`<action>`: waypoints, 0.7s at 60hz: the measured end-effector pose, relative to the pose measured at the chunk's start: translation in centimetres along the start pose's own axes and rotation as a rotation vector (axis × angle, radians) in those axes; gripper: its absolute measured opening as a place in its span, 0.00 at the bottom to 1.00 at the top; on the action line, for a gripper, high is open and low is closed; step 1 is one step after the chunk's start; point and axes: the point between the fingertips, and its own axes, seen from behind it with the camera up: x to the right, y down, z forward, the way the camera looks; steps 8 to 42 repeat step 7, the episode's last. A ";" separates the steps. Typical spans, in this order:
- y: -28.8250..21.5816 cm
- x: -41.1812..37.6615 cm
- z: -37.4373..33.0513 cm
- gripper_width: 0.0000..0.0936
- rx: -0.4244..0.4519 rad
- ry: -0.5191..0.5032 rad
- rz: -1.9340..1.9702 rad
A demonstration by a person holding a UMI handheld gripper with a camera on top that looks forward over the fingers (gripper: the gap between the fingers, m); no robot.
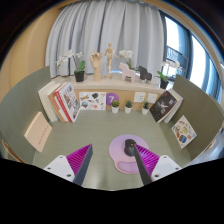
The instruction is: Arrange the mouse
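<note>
A round lilac mouse pad (pixel 120 152) with a pink wrist rest lies on the grey-green desk (pixel 100 130), just ahead of my right finger. A small dark mouse (pixel 129 144) sits on the pad right at the right fingertip, which partly hides it. My gripper (pixel 110 150) is open and empty. Its left finger (pixel 80 159) is over bare desk to the left of the pad, and its right finger (pixel 146 160) reaches over the pad's right side. Nothing stands between the fingers.
A low white shelf (pixel 115 90) with books, small potted plants (pixel 113 103) and a wooden mannequin (pixel 97 58) stands at the back before curtains. A tan box (pixel 38 130) lies at the left and a picture book (pixel 183 130) at the right.
</note>
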 end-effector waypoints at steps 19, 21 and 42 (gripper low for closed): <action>0.6 -1.9 -1.9 0.89 0.014 -0.020 -0.008; 0.6 -1.9 -1.9 0.89 0.014 -0.020 -0.008; 0.6 -1.9 -1.9 0.89 0.014 -0.020 -0.008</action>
